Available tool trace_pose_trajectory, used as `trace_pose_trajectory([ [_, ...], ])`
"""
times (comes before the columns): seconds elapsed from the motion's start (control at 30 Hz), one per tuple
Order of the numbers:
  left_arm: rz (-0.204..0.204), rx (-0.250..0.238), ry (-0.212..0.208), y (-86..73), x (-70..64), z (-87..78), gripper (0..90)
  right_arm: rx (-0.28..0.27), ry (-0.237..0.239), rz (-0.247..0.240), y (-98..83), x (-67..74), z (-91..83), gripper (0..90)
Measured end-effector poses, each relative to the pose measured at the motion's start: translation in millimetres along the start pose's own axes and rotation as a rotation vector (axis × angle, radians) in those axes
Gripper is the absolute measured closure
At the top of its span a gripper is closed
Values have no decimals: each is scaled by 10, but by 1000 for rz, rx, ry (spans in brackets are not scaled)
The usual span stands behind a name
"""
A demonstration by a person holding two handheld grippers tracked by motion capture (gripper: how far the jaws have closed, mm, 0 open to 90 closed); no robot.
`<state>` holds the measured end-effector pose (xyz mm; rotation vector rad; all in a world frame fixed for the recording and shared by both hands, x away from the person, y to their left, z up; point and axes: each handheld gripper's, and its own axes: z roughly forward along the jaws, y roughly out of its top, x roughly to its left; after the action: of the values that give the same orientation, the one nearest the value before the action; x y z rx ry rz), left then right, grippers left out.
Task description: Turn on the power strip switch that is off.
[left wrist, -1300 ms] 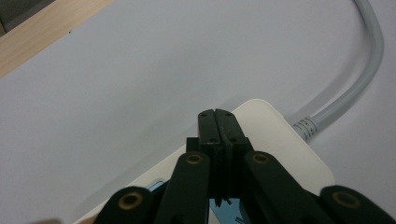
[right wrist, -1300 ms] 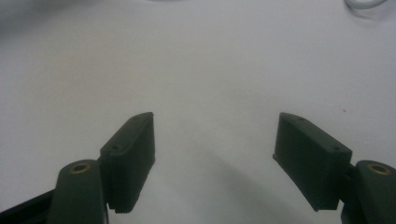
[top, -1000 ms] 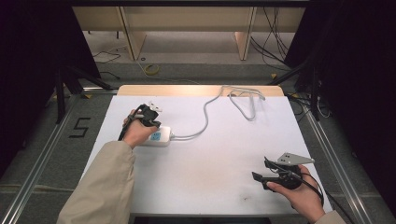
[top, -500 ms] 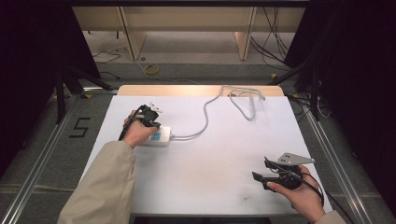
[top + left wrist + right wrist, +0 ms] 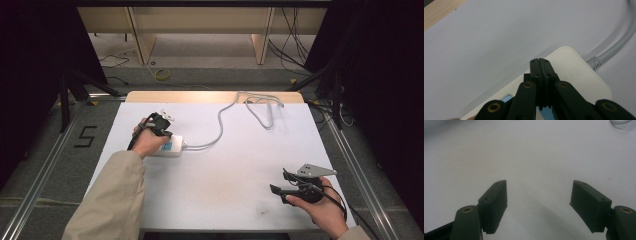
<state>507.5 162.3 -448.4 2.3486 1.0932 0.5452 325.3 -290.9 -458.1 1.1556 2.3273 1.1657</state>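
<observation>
At frame left, the left gripper, jaws closed empty, is pressing the rigid, light power strip, best gripped across its sides, while the right gripper is hovering wide open.

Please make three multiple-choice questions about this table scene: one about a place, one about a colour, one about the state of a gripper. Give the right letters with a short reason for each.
1. Where is the white power strip on the table?
A. left side, under the left gripper
B. right front corner
C. on the floor

2. What colour is the cable that leaves the power strip?
A. red
B. light grey
C. black

3. How do the jaws of the right gripper stand?
A. shut together
B. shut on the cable
C. open, nothing between them

Answers:
1. A: the high view shows the strip at the left, with the left hand over it.
2. B: both the high view and the left gripper view show a pale grey cable.
3. C: the right gripper view shows a wide gap over bare table.
</observation>
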Motion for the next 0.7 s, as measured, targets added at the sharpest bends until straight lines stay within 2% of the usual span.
trace_pose_trajectory([
  [0.37,-10,4,-4,7,6,5,900,-3,-1,-2,2,2,-1,300],
  [0.57,13,26,8,29,-10,11,900,-2,-2,-2,3,4,-2,301],
  [0.7,12,27,5,28,-9,12,900,-1,-2,-3,2,4,-4,302],
])
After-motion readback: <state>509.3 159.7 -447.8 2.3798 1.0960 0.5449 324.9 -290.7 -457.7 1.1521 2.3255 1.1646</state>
